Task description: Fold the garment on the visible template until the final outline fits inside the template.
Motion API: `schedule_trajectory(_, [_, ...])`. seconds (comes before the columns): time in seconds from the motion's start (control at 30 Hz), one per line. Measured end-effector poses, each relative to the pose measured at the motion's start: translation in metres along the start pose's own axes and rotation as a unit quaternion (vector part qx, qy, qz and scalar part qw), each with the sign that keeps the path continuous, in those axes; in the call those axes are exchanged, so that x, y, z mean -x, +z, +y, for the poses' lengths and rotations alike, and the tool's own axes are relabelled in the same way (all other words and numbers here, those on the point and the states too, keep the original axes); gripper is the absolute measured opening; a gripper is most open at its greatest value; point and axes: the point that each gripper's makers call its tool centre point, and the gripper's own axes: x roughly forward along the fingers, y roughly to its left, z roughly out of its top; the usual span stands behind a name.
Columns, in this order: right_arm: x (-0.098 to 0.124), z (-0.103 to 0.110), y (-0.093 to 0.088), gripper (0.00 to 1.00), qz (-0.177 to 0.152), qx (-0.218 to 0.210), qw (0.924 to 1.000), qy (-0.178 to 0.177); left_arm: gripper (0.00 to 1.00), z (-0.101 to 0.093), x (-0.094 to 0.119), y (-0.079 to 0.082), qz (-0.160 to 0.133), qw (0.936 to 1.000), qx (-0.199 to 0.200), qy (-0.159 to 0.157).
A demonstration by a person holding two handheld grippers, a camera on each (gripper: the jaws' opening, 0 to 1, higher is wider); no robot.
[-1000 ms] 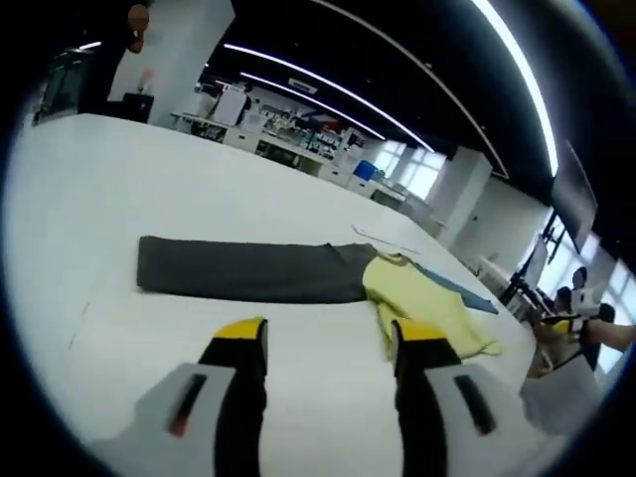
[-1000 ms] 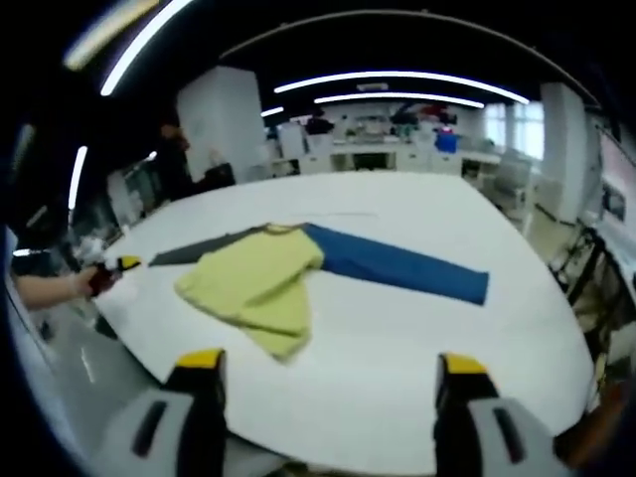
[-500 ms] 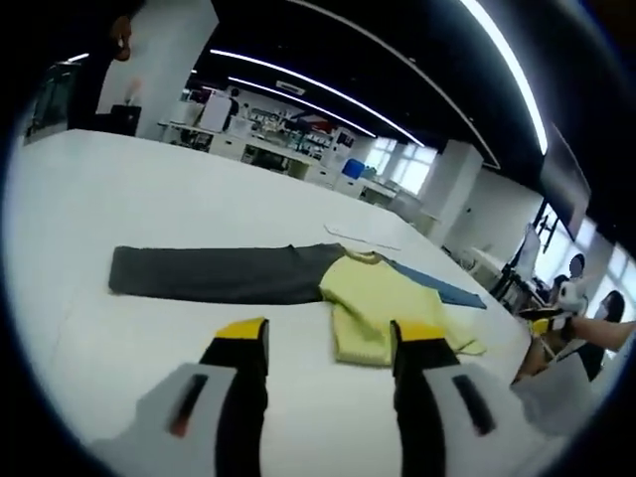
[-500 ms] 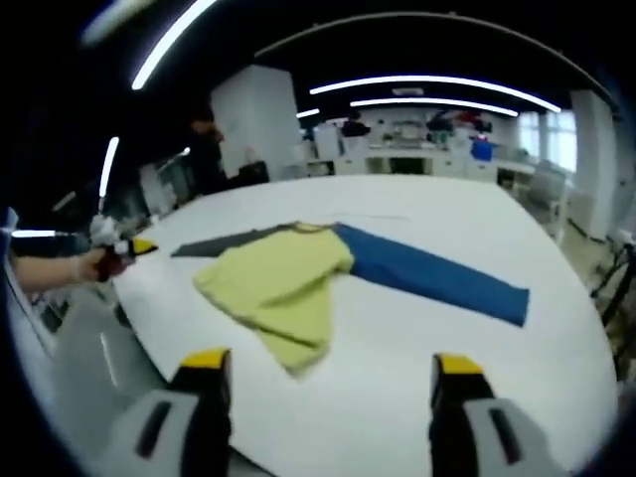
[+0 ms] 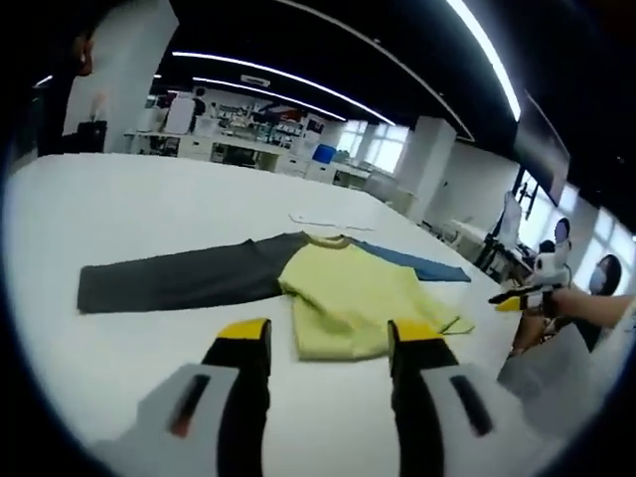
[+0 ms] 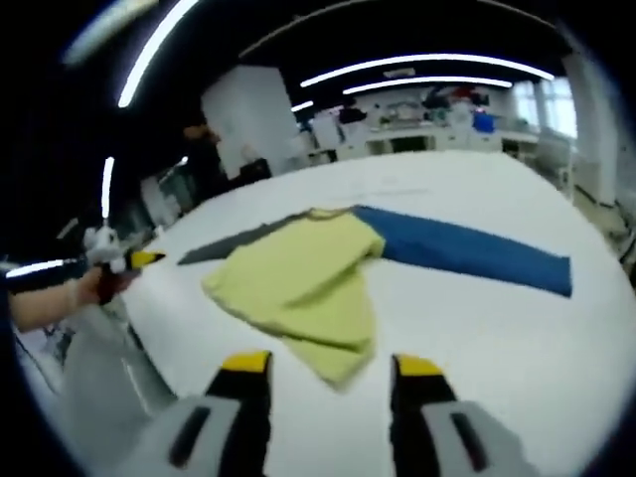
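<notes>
The garment (image 5: pixel 338 293) is lying flat on the white bench (image 5: pixel 149 214), grey sleeve (image 5: pixel 179 278) and blue sleeve (image 6: pixel 467 253) stretched apart, while the left tongs (image 5: pixel 323 343) and right tongs (image 6: pixel 323 373) are hovering open and empty, seemingly lining up on its near hem.

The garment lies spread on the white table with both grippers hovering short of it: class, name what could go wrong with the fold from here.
1. The garment's yellow body is already rumpled and doubled at its near hem; a pinch there may take two layers.
2. The grey sleeve and blue sleeve stretch far out sideways, so the outline may stay too wide.
3. The right gripper approaches near the table edge; a pull could drag cloth off.
</notes>
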Motion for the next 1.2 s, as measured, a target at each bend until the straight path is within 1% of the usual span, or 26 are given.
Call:
schedule_trajectory(0.07, [-0.012, 0.000, -0.003, 0.38, 0.000, -0.039, 0.9992, 0.002, 0.43, -0.005, -0.004, -0.002, 0.004, 0.9999, 0.002, -0.014])
schedule_trajectory(0.1, [-0.016, -0.003, -0.009, 0.36, 0.014, -0.061, 0.9980, -0.006, 0.43, -0.007, -0.007, -0.004, 0.009, 0.9997, -0.005, -0.020])
schedule_trajectory(0.13, [-0.021, -0.005, -0.011, 0.35, 0.012, -0.072, 0.9973, -0.013, 0.43, -0.009, -0.009, -0.006, 0.015, 0.9996, -0.009, -0.023])
schedule_trajectory(0.17, [-0.024, -0.009, -0.012, 0.31, 0.011, -0.082, 0.9963, -0.023, 0.42, -0.012, -0.010, -0.008, 0.019, 0.9994, -0.014, -0.025])
schedule_trajectory(0.2, [-0.025, -0.010, -0.019, 0.26, 0.030, -0.096, 0.9945, -0.030, 0.42, -0.017, -0.012, -0.009, 0.023, 0.9991, -0.019, -0.029])
schedule_trajectory(0.23, [-0.028, -0.008, -0.019, 0.23, 0.022, -0.092, 0.9951, -0.026, 0.42, -0.019, -0.014, -0.013, 0.031, 0.9986, -0.026, -0.035])
schedule_trajectory(0.27, [-0.029, -0.007, -0.022, 0.21, 0.025, -0.113, 0.9927, -0.033, 0.42, -0.020, -0.016, -0.016, 0.038, 0.9981, -0.029, -0.040])
schedule_trajectory(0.37, [-0.040, -0.009, -0.025, 0.21, 0.029, -0.119, 0.9921, -0.030, 0.41, -0.023, -0.021, -0.024, 0.048, 0.9975, -0.022, -0.047])
schedule_trajectory(0.5, [-0.042, -0.011, -0.027, 0.16, 0.035, -0.135, 0.9898, -0.028, 0.38, -0.024, -0.024, -0.041, 0.077, 0.9952, -0.040, -0.044])
schedule_trajectory(0.53, [-0.042, -0.010, -0.027, 0.15, 0.037, -0.145, 0.9884, -0.028, 0.37, -0.021, -0.023, -0.049, 0.094, 0.9923, -0.068, -0.043])
schedule_trajectory(0.57, [-0.043, -0.011, -0.027, 0.12, 0.039, -0.147, 0.9879, -0.029, 0.36, -0.021, -0.024, -0.052, 0.102, 0.9901, -0.086, -0.041])
schedule_trajectory(0.6, [-0.043, -0.010, -0.028, 0.10, 0.042, -0.149, 0.9875, -0.029, 0.36, -0.021, -0.026, -0.054, 0.109, 0.9868, -0.114, -0.038])
schedule_trajectory(0.67, [-0.043, -0.009, -0.029, 0.06, 0.043, -0.151, 0.9872, -0.029, 0.35, -0.022, -0.027, -0.055, 0.119, 0.9811, -0.146, -0.043])
schedule_trajectory(0.7, [-0.043, -0.009, -0.029, 0.05, 0.043, -0.155, 0.9865, -0.030, 0.34, -0.024, -0.028, -0.056, 0.127, 0.9761, -0.170, -0.046])
schedule_trajectory(0.77, [-0.044, -0.011, -0.031, 0.00, 0.051, -0.158, 0.9856, -0.031, 0.33, -0.024, -0.031, -0.055, 0.138, 0.9653, -0.216, -0.050])
schedule_trajectory(0.83, [-0.044, -0.008, -0.031, 0.00, 0.051, -0.164, 0.9847, -0.028, 0.30, -0.023, -0.036, -0.055, 0.154, 0.9497, -0.267, -0.057])
schedule_trajectory(0.87, [-0.044, -0.007, -0.032, 0.00, 0.053, -0.164, 0.9846, -0.029, 0.30, -0.023, -0.040, -0.056, 0.162, 0.9391, -0.297, -0.063])
schedule_trajectory(0.9, [-0.043, -0.006, -0.032, 0.00, 0.054, -0.162, 0.9849, -0.028, 0.30, -0.023, -0.042, -0.057, 0.170, 0.9318, -0.314, -0.065])
schedule_trajectory(0.93, [-0.042, -0.004, -0.032, 0.00, 0.054, -0.160, 0.9852, -0.028, 0.30, -0.024, -0.047, -0.059, 0.181, 0.9190, -0.342, -0.074])
schedule_trajectory(0.97, [-0.042, -0.002, -0.032, 0.00, 0.054, -0.159, 0.9855, -0.027, 0.30, -0.026, -0.050, -0.059, 0.182, 0.9134, -0.355, -0.080])
schedule_trajectory(1.0, [-0.042, -0.002, -0.032, 0.00, 0.054, -0.157, 0.9857, -0.026, 0.30, -0.027, -0.055, -0.060, 0.190, 0.9019, -0.378, -0.088])
schedule_trajectory(1.03, [-0.043, -0.003, -0.033, 0.00, 0.054, -0.159, 0.9855, -0.025, 0.28, -0.025, -0.059, -0.061, 0.197, 0.8942, -0.392, -0.088])
schedule_trajectory(1.07, [-0.043, -0.004, -0.033, 0.00, 0.053, -0.162, 0.9851, -0.024, 0.27, -0.024, -0.064, -0.062, 0.202, 0.8756, -0.429, -0.093])
schedule_trajectory(1.1, [-0.042, -0.004, -0.032, 0.00, 0.051, -0.166, 0.9846, -0.021, 0.26, -0.026, -0.067, -0.061, 0.208, 0.8637, -0.449, -0.094])
schedule_trajectory(1.17, [-0.042, -0.003, -0.032, 0.00, 0.049, -0.170, 0.9840, -0.020, 0.23, -0.030, -0.074, -0.063, 0.217, 0.8356, -0.495, -0.101])
schedule_trajectory(1.2, [-0.042, -0.003, -0.032, 0.00, 0.050, -0.171, 0.9838, -0.019, 0.20, -0.030, -0.077, -0.063, 0.222, 0.8151, -0.526, -0.101])
